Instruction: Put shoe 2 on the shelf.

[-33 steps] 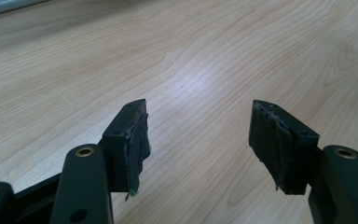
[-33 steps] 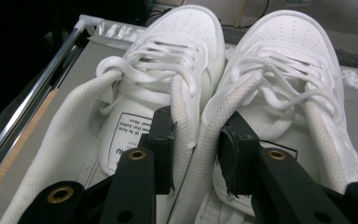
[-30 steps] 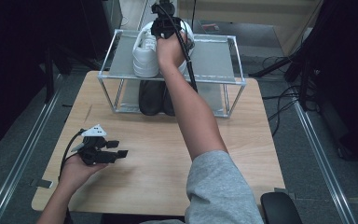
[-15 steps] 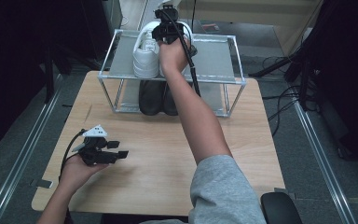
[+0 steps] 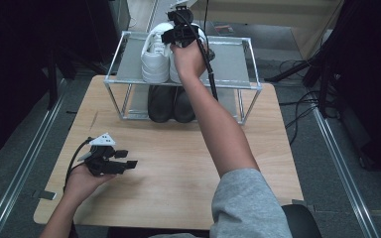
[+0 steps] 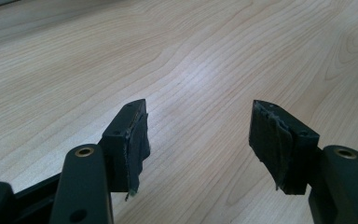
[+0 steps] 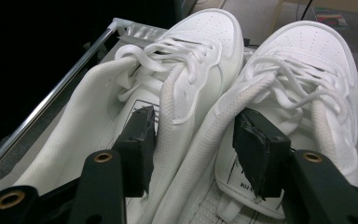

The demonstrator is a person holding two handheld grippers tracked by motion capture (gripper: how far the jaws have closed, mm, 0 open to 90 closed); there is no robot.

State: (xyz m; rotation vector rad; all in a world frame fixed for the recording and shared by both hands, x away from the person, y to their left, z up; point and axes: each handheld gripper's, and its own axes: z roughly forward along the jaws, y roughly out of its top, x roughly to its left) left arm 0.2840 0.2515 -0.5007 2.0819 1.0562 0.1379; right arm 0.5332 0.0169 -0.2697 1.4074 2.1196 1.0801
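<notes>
White sneakers (image 7: 205,84): I see the pair side by side, far on the rack's top shelf (image 5: 230,64).
Right hand-held gripper (image 7: 193,144): jaws just opening, astride the shoes' inner collars, gripping nothing.
Left hand-held gripper (image 6: 198,135): wide, empty, near-left over my tabletop (image 6: 205,51).

The near half of the table (image 5: 178,168) lies bare, so a hand can pass freely there, save at the near left, where the left gripper (image 5: 121,162) rests low with jaws apart. At the far edge stands the rack (image 5: 250,59). Its top shelf is open on the right; on the left two white shoes (image 5: 156,54) sit side by side, touching. The right gripper (image 7: 193,144) sits over them, its jaws just opening, one inside each shoe, the adjoining sides between. Below, dark shoes (image 5: 171,103) block the lower shelf's middle.
</notes>
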